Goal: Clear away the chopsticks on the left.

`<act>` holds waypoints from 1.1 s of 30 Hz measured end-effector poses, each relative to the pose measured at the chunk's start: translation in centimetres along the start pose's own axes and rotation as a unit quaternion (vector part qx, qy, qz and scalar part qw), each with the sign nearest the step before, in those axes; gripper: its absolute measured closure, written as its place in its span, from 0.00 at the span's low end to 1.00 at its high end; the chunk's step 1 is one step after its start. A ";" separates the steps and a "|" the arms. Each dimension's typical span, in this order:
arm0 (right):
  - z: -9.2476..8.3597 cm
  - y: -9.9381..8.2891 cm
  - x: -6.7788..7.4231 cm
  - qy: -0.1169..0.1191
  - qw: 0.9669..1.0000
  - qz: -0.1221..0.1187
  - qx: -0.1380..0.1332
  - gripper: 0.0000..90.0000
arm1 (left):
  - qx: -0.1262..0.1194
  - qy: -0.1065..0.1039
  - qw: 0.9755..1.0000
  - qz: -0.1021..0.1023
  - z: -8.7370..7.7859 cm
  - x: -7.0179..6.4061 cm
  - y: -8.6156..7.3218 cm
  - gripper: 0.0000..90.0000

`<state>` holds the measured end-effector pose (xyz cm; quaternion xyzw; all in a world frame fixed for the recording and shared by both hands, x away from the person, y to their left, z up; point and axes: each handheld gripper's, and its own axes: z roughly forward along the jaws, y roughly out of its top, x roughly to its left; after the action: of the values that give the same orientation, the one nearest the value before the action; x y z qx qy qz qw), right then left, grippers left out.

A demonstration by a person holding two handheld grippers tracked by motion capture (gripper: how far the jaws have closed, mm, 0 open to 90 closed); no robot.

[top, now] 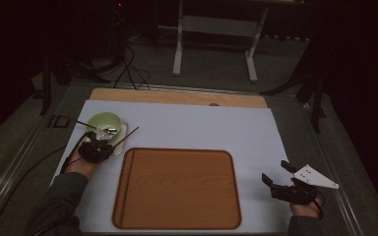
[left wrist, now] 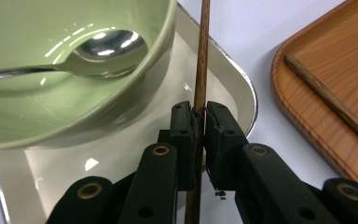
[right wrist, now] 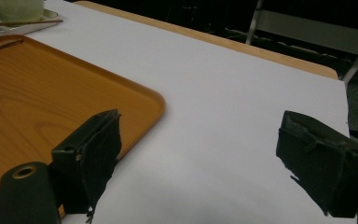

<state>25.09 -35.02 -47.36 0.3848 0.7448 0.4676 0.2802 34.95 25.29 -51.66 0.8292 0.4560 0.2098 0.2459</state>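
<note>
Nearest me, the right tool [top: 277, 178] rests low on the bench [top: 202, 128], off the right edge of the wooden tray [top: 177, 189], its jaws spread wide with nothing between them. It poses little risk while it sits there.

On the tray itself, along its left rim, one chopstick [left wrist: 328, 100] already lies flat.

Beyond the tray's far left corner, the left tool [left wrist: 199, 128] has its jaws pinched tight on a second chopstick [left wrist: 202, 56], which stands up between the pads, just beside the green bowl [left wrist: 70, 70]. The bowl sits in a small white dish [left wrist: 235, 88] and a spoon [left wrist: 98, 49] lies inside it.

The grip looks thin to me: a round, slim stick caught low on its length could pivot or slide out as it is carried towards the tray. The stick's far end also passes close to the bowl's rim, so a careless swing could knock the bowl or rattle the spoon. If it drops on the tray, it could roll against its mate.
</note>
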 end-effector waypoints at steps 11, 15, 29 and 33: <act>0.0 0.0 0.0 0.000 1.000 -0.001 0.000 0.15 | 0.005 -0.006 1.000 -0.024 0.1 -0.1 0.4 0.93; 0.0 0.0 0.0 0.001 1.000 -0.001 0.001 0.15 | 0.008 -0.003 1.000 -0.028 0.4 -0.1 0.6 0.91; 0.0 0.0 0.0 0.001 1.000 -0.001 -0.001 0.15 | 0.012 0.005 0.999 -0.046 1.2 -0.5 1.6 0.88; -0.1 0.0 0.0 0.001 1.000 -0.001 0.000 0.15 | 0.016 0.005 0.999 -0.050 1.5 -0.6 1.6 0.92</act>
<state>25.05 -35.07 -47.35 0.3833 0.7453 0.4681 0.2801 36.50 23.70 -51.95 0.8082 0.5011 0.1941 0.2410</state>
